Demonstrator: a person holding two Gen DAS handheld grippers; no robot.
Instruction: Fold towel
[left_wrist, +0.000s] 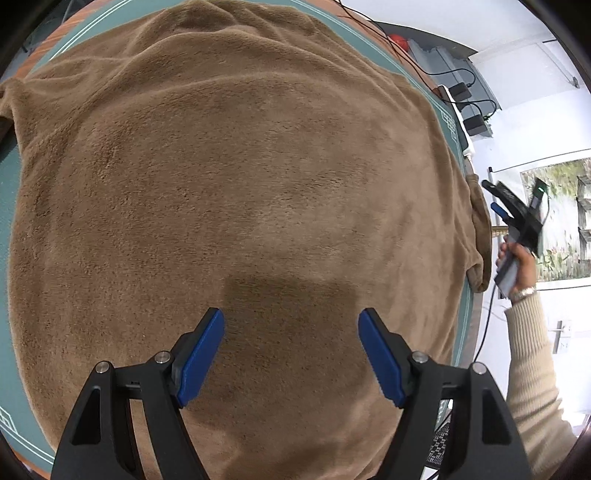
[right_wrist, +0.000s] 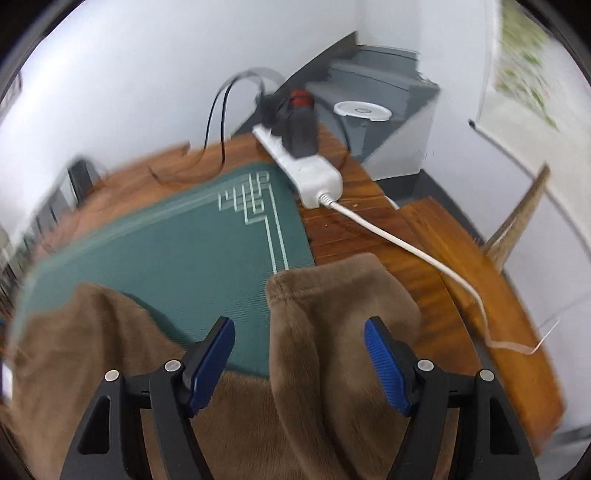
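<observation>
Brown towel (left_wrist: 240, 192) hides mat (left_wrist: 7, 177).

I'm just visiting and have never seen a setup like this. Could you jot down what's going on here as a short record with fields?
Cloth: fluffy brown towel, spread over most of the mat
Surface: green mat with pale line border on a wooden table
Left tongs: open, above the towel, holding nothing
Right tongs: open, a raised towel corner lies between the blue pads, not clamped
Hand: grips the right tool, past the towel's edge
Nearby: white power strip on the wood
Fold: not yet started
</observation>
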